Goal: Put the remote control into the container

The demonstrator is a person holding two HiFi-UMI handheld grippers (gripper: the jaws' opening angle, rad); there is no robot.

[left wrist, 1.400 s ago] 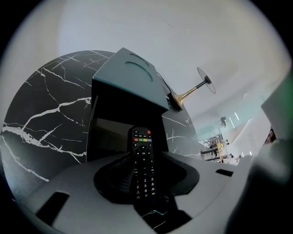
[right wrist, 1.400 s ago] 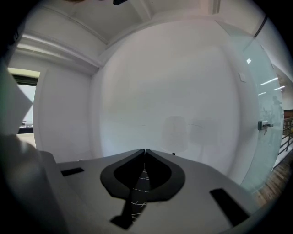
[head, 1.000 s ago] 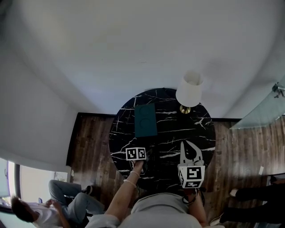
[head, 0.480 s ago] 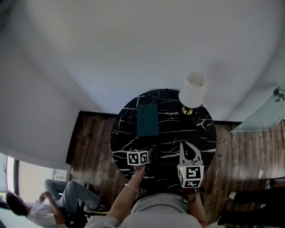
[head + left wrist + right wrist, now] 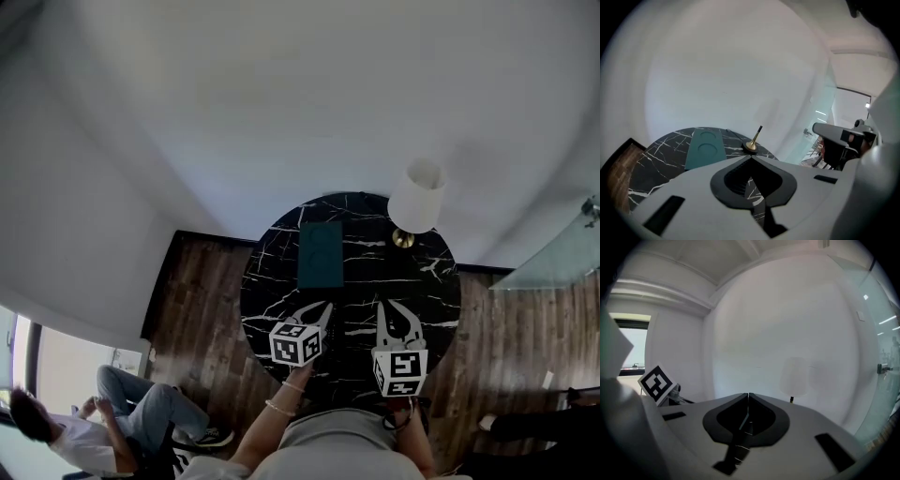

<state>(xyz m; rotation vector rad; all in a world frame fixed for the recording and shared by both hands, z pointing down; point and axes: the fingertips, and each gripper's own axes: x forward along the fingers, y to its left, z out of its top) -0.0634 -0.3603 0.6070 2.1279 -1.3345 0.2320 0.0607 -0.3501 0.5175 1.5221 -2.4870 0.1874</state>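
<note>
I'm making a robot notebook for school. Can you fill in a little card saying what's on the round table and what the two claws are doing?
table: round, black marble with white veins
container: teal tray with two round dips, flat on the table, nothing in it
lamp: white shade, brass foot, at the table's far right edge
left claw: over the table's near side; jaws have just been closing, now shut, nothing between them
right claw: shut, empty
remote control: not visible in any view

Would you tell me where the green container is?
In the head view, the green container lies on the marble table, toward its far left, left of the lamp and beyond the left gripper.
</note>
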